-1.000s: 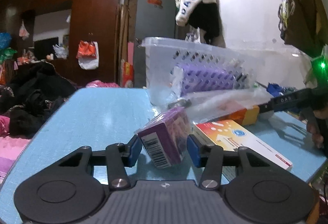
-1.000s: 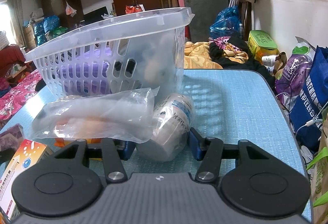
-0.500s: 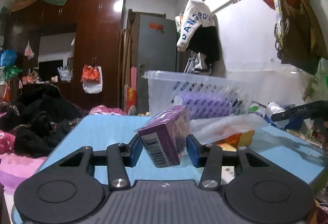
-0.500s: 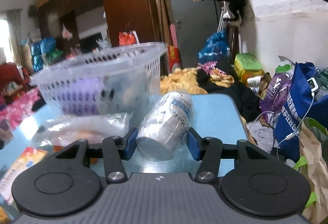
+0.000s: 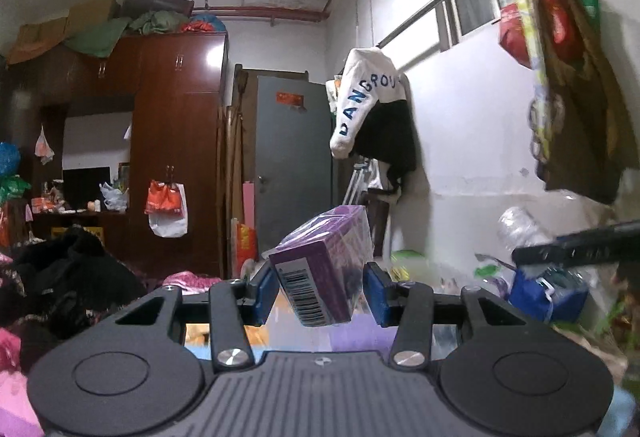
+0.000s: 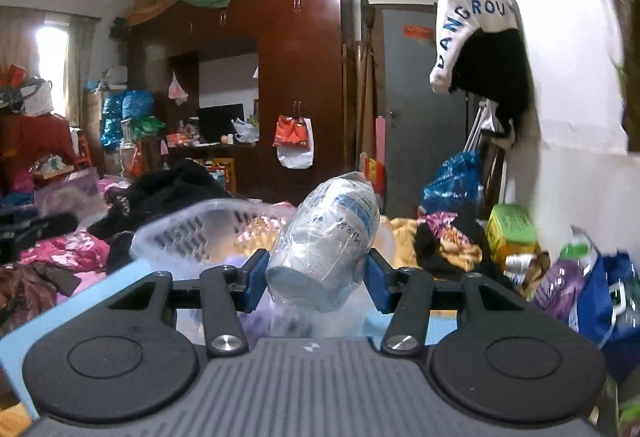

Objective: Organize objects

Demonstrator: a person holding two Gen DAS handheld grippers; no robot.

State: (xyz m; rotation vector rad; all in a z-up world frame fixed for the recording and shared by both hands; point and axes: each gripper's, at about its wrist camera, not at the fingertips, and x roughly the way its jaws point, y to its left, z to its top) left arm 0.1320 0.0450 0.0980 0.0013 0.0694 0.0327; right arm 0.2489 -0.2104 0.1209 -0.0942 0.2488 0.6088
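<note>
My left gripper (image 5: 320,291) is shut on a purple box (image 5: 322,269) wrapped in clear plastic, barcode facing me, held high in the air and tilted. My right gripper (image 6: 316,285) is shut on a white round jar (image 6: 326,245) in clear plastic wrap, also lifted and tilted. The clear plastic basket (image 6: 196,233) shows low at the left of the right wrist view, blurred, with its slotted wall toward me. The other gripper's dark arm (image 5: 580,247) crosses the right side of the left wrist view.
The blue table edge (image 6: 72,301) shows low left in the right wrist view. Piles of clothes (image 6: 160,197) lie behind it. A brown wardrobe (image 5: 176,157), a grey door (image 5: 294,165) and hanging clothes (image 5: 372,109) stand at the back. Bags (image 6: 592,289) crowd the right side.
Both grippers have risen well above the table with their loads. The table, the basket and the flat orange box have dropped out of the left wrist view.
</note>
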